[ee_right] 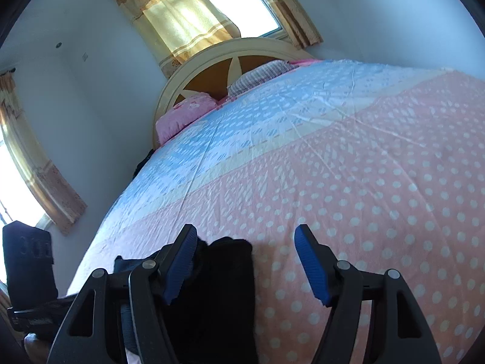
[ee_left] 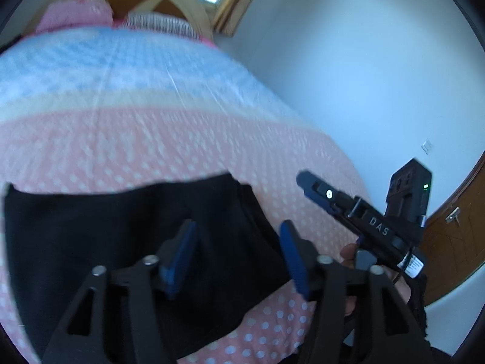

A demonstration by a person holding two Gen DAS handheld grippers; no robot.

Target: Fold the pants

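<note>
Item under inspection: one pair of black pants (ee_left: 127, 242), lying on the near part of a bedspread (ee_left: 151, 139) with a pink dotted band and a blue band beyond it. From the left wrist view the garment spreads in a broad dark sheet toward the left, with one straight far edge and a seam or fold line running down near its right side. From the right wrist view only a bunched dark end of it (ee_right: 224, 291) shows, close to the near edge of the bed.

Left gripper (ee_left: 236, 257): jaws parted wide, nothing between the blue pads; it hangs over the right portion of the cloth. Whether a pad touches the fabric cannot be determined; the frame is blurred.

Right gripper (ee_right: 245, 261): jaws likewise spread wide and empty. Its left finger (ee_right: 182, 257) sits over the bunched end; its right finger stands over bare bedspread. In the left view this tool (ee_left: 357, 221) appears just off the garment's right side.

Handling assessment: the material appears soft, limp and light, with no stiffness to hold a shape. It will likely sag and drape when lifted, and may drag on the bedding. Breakage is no concern. A thin single layer could slip from a shallow pinch.

Recommended hold: pinch at edges or corners, preferably a doubled hem or seam, one gripper at each end of the same edge
</note>
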